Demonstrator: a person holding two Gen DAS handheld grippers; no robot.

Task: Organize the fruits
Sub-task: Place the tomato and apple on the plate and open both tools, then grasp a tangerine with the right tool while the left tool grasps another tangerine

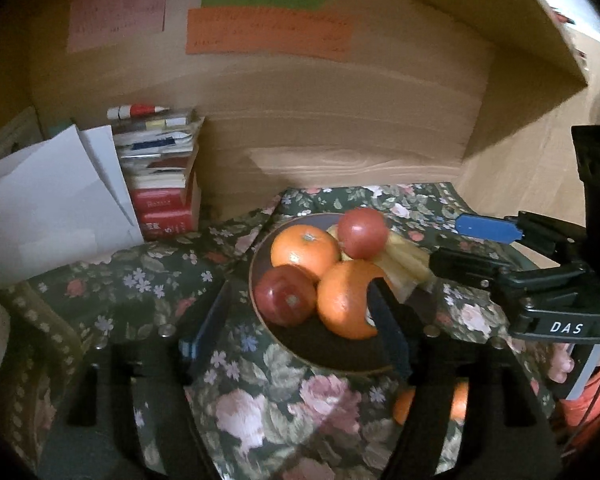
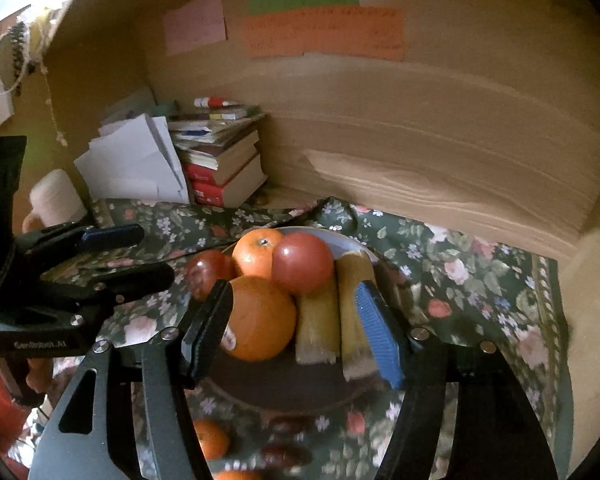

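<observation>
A dark bowl point(image 1: 332, 360) on a floral cloth holds two oranges point(image 1: 304, 250), a dark red apple point(image 1: 286, 295), a lighter red apple point(image 1: 362, 232) and yellow bananas point(image 1: 404, 264). The bowl also shows in the right wrist view point(image 2: 284, 392). My left gripper point(image 1: 296, 332) is open, its fingers straddling the bowl's near left side. My right gripper point(image 2: 296, 328) is open above the bowl, around the near orange point(image 2: 260, 318) and the bananas point(image 2: 320, 320). The right gripper also shows in the left wrist view point(image 1: 472, 244), and the left gripper in the right wrist view point(image 2: 140, 252).
A loose orange point(image 1: 404, 404) lies on the floral cloth point(image 1: 148, 280) in front of the bowl; in the right wrist view an orange point(image 2: 210, 438) and dark fruits point(image 2: 284, 456) lie there. Stacked books point(image 1: 160, 176) and white papers point(image 1: 56, 208) stand at the back left against a wooden wall.
</observation>
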